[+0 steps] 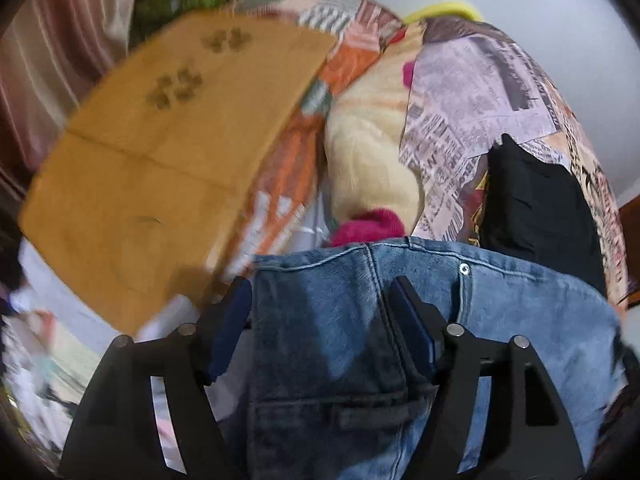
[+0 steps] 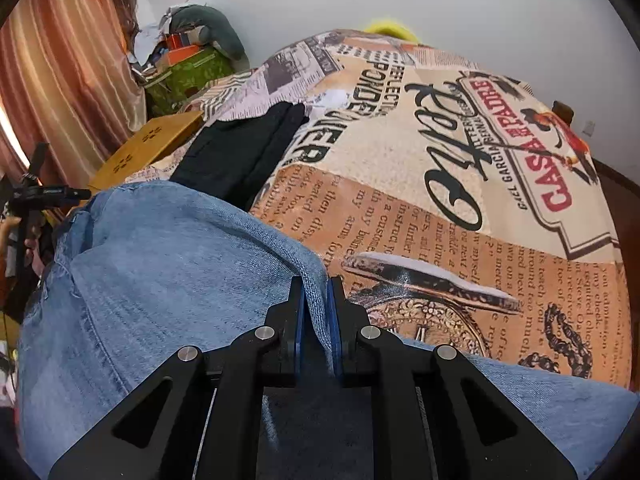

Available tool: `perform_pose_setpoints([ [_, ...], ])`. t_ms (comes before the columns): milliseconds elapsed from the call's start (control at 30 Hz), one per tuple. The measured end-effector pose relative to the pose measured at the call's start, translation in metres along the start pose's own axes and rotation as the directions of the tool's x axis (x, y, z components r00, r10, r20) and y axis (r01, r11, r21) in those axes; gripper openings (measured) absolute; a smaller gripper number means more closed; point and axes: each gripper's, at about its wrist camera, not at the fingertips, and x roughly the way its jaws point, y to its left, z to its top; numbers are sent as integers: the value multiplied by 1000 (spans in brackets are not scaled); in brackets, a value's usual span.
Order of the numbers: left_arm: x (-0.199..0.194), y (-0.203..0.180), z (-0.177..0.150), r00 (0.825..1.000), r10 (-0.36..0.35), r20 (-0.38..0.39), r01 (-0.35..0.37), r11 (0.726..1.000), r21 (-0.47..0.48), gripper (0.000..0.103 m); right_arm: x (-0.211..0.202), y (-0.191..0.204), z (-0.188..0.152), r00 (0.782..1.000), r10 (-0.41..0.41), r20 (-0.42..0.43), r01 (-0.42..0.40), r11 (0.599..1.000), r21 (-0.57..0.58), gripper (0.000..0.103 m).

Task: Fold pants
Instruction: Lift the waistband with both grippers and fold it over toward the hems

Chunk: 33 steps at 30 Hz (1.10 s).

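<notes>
While motion-blurred, left gripper [image 1: 320,312] gapes around jeans [image 1: 360,320]; right gripper [image 2: 318,312] pinches them.

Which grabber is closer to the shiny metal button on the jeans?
Left. The left gripper straddles the jeans beside the rivet; the right gripper pinches a plain denim edge, no rivet visible.

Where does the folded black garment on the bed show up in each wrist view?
Left wrist: black garment at right of centre, just above the jeans.
Right wrist: black garment left of centre, above the jeans.
Shared landmark: the tan paw-print board.
</notes>
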Motion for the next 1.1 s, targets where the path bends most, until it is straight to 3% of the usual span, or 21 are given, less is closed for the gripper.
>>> perform_pose_setpoints([
  [100,18,-1,4,999,-41,-10,41,999,-11,73,3,-1,3,1000,6,-17,-7,1000,-9,11],
  [200,23,-3,8,997,-76,-17,75,997,-20,70,7,-4,7,999,35,-37,-35,999,9,21],
  [233,24,-4,9,996,-85,-21,85,996,-18,65,10,-6,9,998,49,-43,-49,999,18,27],
  [267,25,-5,9,995,-99,-26,99,995,-9,60,12,-6,11,997,58,-48,-57,998,20,28],
  [333,22,-9,9,993,-113,-24,114,993,14,42,19,-1,13,996,67,-67,-67,998,7,28],
  [400,18,-17,7,996,-91,-15,91,994,53,36,23,6,13,995,61,-78,-63,998,-21,31],
  [567,3,-20,7,998,-58,4,57,993,99,24,20,15,10,997,25,-78,-31,996,-80,23],
  [600,-1,-15,9,998,-58,4,58,994,88,26,19,14,10,997,28,-78,-35,996,-82,22],
  [667,-3,-6,11,998,-62,-7,62,996,69,43,17,12,8,996,40,-77,-45,996,-75,22],
  [700,-3,1,12,999,-48,-12,49,997,52,62,17,11,8,996,43,-76,-49,996,-71,22],
  [733,-2,5,12,999,-38,-12,39,999,37,73,18,11,9,996,45,-76,-50,996,-69,22],
  [767,-2,10,11,999,-35,-10,35,999,22,74,19,11,9,996,46,-77,-51,996,-67,22],
  [867,8,28,8,992,-122,-41,119,990,-71,79,20,11,10,996,51,-78,-55,997,-62,23],
  [1000,33,36,3,960,-255,-113,234,956,-177,80,22,13,12,995,49,-86,-55,996,-68,24],
  [1100,39,33,0,952,-287,-109,262,944,-200,77,23,15,12,995,42,-90,-49,996,-79,24],
])
